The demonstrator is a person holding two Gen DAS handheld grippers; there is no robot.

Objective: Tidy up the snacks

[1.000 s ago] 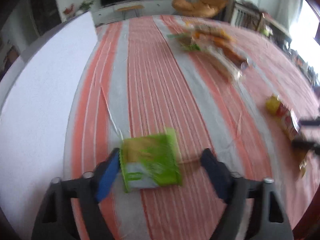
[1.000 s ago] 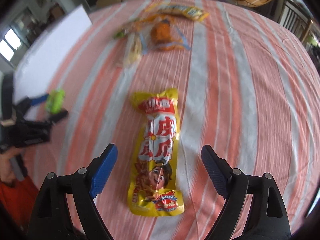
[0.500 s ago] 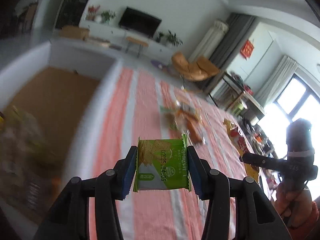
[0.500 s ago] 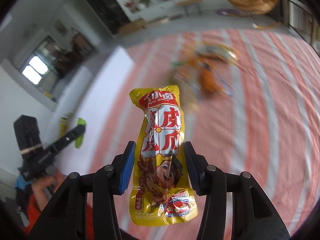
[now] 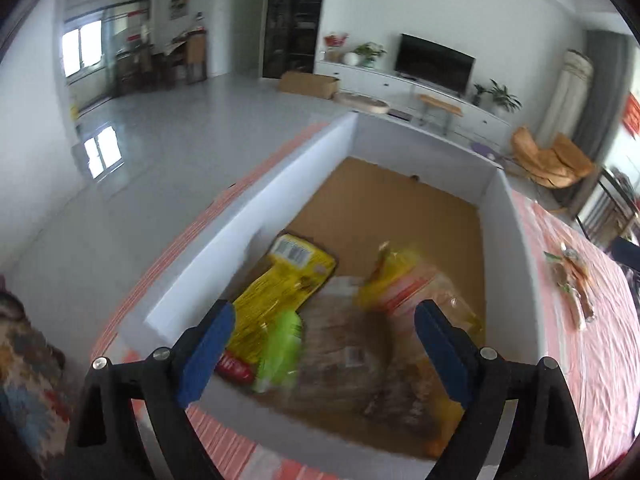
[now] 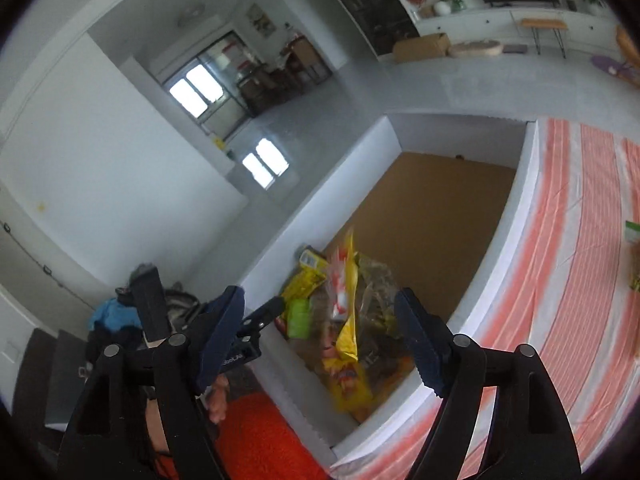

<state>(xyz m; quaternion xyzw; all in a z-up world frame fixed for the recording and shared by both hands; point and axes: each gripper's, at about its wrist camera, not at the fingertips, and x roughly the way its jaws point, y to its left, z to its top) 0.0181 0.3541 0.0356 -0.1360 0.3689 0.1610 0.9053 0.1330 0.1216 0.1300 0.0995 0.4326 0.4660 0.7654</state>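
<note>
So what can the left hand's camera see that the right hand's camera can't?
Only the left wrist view shows the snacks still out on the striped tablecloth and the barcode on the yellow packet.

Only the right wrist view shows the left gripper from outside, the person's hand and the orange rug.

Both show the white box with its brown floor, the green cracker pack and yellow snack bags inside. Both grippers are open.

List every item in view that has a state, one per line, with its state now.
left tool: open, holding nothing, above the box
right tool: open, holding nothing
green cracker pack: in the box, blurred
yellow snack bag: blurred, edge-up over the pile
white box: open-topped, snacks piled at near end
</note>
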